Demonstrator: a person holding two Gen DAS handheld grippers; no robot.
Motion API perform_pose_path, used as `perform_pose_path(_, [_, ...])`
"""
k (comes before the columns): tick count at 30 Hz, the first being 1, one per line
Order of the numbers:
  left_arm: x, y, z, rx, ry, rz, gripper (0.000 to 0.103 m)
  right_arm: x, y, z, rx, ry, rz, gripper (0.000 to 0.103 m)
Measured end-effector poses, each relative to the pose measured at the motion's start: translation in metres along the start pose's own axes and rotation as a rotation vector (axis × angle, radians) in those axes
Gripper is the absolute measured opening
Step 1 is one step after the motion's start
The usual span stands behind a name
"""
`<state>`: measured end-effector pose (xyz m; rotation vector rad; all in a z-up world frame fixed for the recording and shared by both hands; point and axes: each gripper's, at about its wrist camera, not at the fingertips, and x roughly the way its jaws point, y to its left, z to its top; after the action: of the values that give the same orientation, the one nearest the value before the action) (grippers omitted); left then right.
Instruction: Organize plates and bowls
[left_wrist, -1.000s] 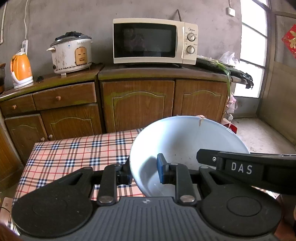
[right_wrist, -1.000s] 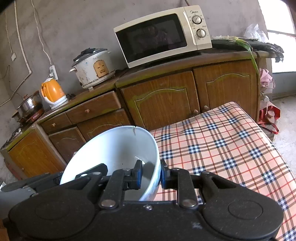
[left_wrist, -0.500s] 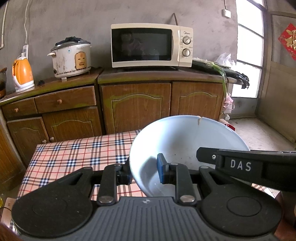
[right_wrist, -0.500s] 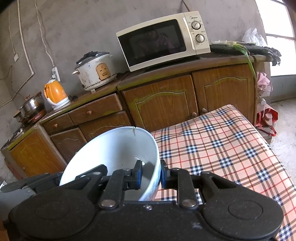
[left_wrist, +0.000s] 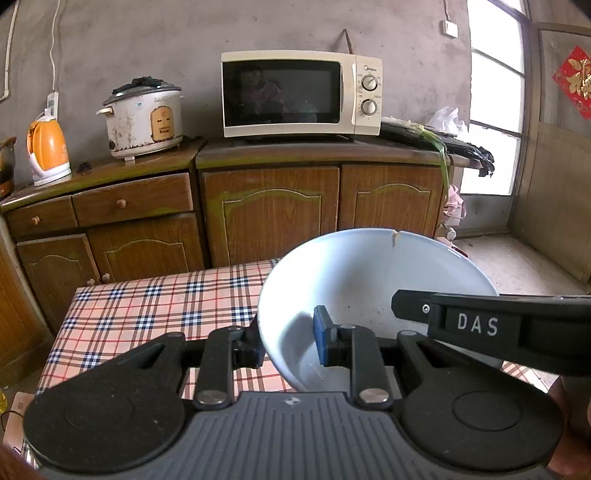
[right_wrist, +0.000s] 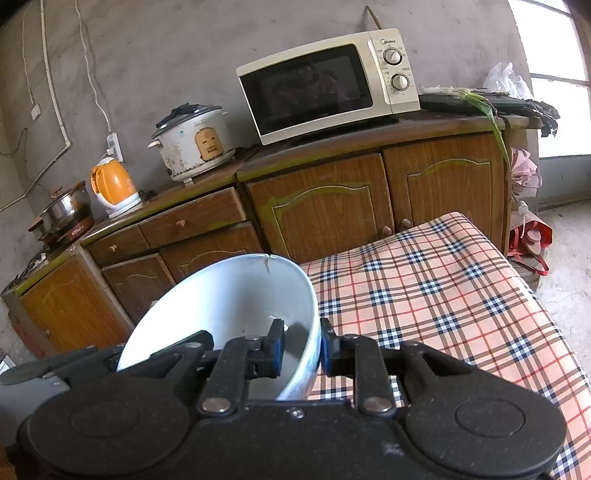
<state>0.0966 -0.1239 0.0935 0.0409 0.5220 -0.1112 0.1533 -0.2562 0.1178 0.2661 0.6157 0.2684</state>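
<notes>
A large pale blue bowl (left_wrist: 354, 280) with a cracked rim is held in the air above the plaid-covered table (left_wrist: 147, 306). My left gripper (left_wrist: 286, 345) is shut on the bowl's left rim, one finger inside and one outside. My right gripper (right_wrist: 303, 350) is shut on the bowl's right rim; the bowl (right_wrist: 229, 299) fills the lower left of the right wrist view. The right gripper's body, marked DAS (left_wrist: 480, 326), crosses the left wrist view. No plates or other bowls show.
Wooden cabinets (left_wrist: 269, 214) stand behind the table, carrying a microwave (left_wrist: 299, 94), a rice cooker (left_wrist: 142, 116) and an orange kettle (left_wrist: 48, 153). A metal pot (right_wrist: 64, 208) sits at the far left. A window and doorway are at the right. The tablecloth (right_wrist: 443, 288) stretches right.
Both grippers have stayed shut on the bowl. The view has tilted and shifted slightly, so the cabinets and appliances sit a little differently in frame; the bowl has kept its place between the grippers.
</notes>
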Motion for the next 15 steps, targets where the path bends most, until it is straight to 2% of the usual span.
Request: perform_pose_path(15, [-0.0051, -0.0012, -0.0043, 0.003, -0.007, -0.001, 0.024, -0.0026, 0.0003, -0.0016, -0.001, -0.002, -0.001, 0.026])
